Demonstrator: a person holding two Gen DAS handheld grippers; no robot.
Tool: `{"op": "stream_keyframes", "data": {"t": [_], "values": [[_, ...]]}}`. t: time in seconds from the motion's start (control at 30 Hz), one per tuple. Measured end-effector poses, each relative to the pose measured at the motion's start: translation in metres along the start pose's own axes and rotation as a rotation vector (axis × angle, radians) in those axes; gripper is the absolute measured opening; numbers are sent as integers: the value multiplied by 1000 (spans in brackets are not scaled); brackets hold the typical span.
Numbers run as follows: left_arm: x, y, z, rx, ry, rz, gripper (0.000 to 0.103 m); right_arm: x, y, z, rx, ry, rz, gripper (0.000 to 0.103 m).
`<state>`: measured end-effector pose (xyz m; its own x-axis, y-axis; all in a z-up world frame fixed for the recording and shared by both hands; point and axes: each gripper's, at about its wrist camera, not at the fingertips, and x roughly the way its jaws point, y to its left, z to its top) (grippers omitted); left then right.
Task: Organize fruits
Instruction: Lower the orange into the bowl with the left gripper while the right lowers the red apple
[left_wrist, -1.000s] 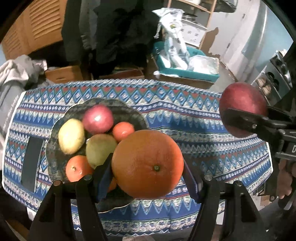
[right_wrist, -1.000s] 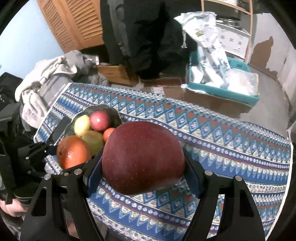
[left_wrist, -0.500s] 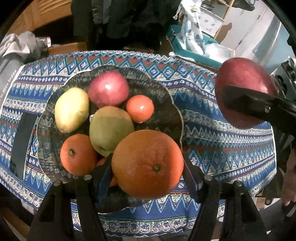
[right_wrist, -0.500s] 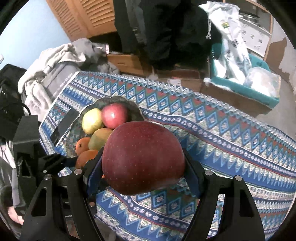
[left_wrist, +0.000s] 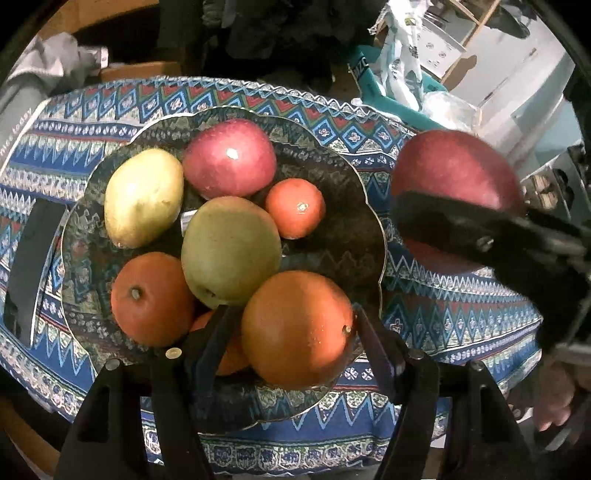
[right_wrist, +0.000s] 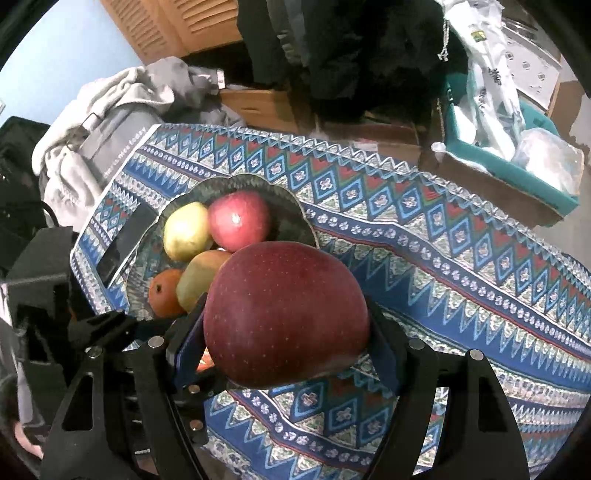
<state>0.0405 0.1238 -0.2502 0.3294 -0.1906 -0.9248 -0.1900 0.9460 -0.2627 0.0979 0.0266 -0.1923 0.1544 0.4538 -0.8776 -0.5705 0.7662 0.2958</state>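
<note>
The left gripper (left_wrist: 297, 328) is clamped on a large orange (left_wrist: 297, 328), holding it over the 6 o'clock edge of the dark patterned bowl (left_wrist: 354, 177). In the bowl lie a pink-red apple (left_wrist: 229, 158) at 12 o'clock, a yellow fruit (left_wrist: 144, 197) at 10 o'clock, a green-yellow mango (left_wrist: 231, 251) in the middle, a small tangerine (left_wrist: 295, 208) toward 2 o'clock and another orange (left_wrist: 151, 299) at 8 o'clock; the fruits touch one another. The bowl stands on a tabletop covered with a blue zigzag cloth (left_wrist: 461, 310). A black flat object (left_wrist: 33, 251) lies on the cloth just beside the bowl at 9 o'clock.

The right gripper (right_wrist: 286, 321) is clamped on a big dark red apple (right_wrist: 286, 321), held above the cloth just beside the bowl's 3 o'clock rim as the left wrist view shows it. A teal bin (right_wrist: 517, 162) with plastic bags sits beyond the tabletop at 1 o'clock.
</note>
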Motion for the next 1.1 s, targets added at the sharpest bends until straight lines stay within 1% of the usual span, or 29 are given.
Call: {"op": "stream_keyframes", "data": {"t": [0.13,0.27,0.4,0.57,0.67,0.8,0.9,0.93,1.1], "values": [[-5,8,-1,-30,4,-20,71,10,6,1,-4,13,14,77],[-18,15,-3,-48,-20,-11,72,20,11,4,-8,23,23,77],[-28,28,-1,-72,-45,17,73,28,12,6,4,33,36,77],[-32,46,0,-119,-58,42,73,38,16,8,0,44,31,77],[-36,53,1,-126,-78,74,73,44,18,8,-2,52,30,77],[-39,59,2,-129,-87,94,74,50,19,7,-4,63,21,77],[-42,62,2,-138,-90,96,74,50,17,7,4,61,14,78],[-42,62,2,-139,-91,100,74,48,16,8,10,53,27,78],[-49,64,3,-143,-97,109,74,30,13,14,23,11,31,78]]}}
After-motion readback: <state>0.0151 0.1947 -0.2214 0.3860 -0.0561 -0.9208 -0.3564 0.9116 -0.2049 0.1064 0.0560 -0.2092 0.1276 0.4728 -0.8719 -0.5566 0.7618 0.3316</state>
